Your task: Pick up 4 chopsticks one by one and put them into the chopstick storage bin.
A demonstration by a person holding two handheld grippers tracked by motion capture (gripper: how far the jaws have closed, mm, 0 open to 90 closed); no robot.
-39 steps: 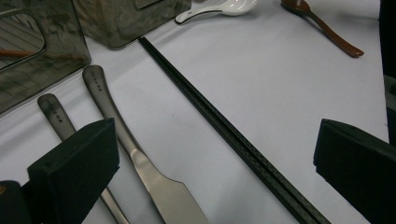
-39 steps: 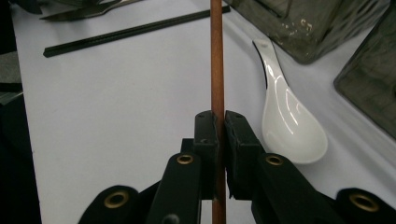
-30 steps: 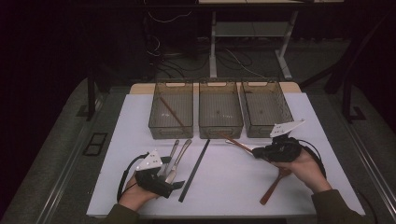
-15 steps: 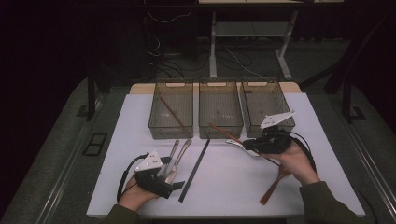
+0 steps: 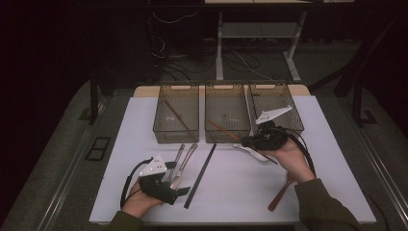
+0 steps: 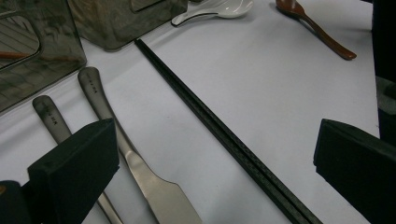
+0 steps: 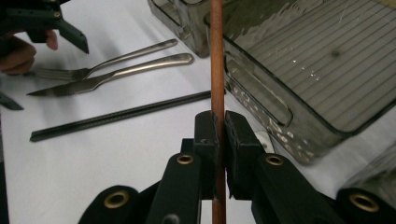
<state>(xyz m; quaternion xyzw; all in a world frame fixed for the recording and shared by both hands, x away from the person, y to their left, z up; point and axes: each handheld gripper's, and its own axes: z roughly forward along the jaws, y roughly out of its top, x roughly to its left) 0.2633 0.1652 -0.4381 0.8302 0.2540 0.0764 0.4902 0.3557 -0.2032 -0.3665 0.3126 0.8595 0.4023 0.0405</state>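
Dark floor surrounds the white worktop [image 5: 337, 144], where a brown chopstick [image 7: 215, 51] sits clamped between the right gripper's [image 7: 219, 128] fingers, its tip reaching over the middle basket's [image 5: 227, 137] near edge. At near left, the left gripper [image 5: 185, 191] rests wide open and empty beside a knife [image 6: 140, 172], fork [image 6: 51, 122] and black chopstick [image 6: 224, 135].

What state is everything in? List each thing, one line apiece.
right gripper, shut on the held chopstick, whose tip is over the middle bin
left gripper, open, empty
black chopstick, flat on the table
knife, flat beside the fork
left bin, holds one binned chopstick
white spoon, lying on the table
brown spoon, lying on the table
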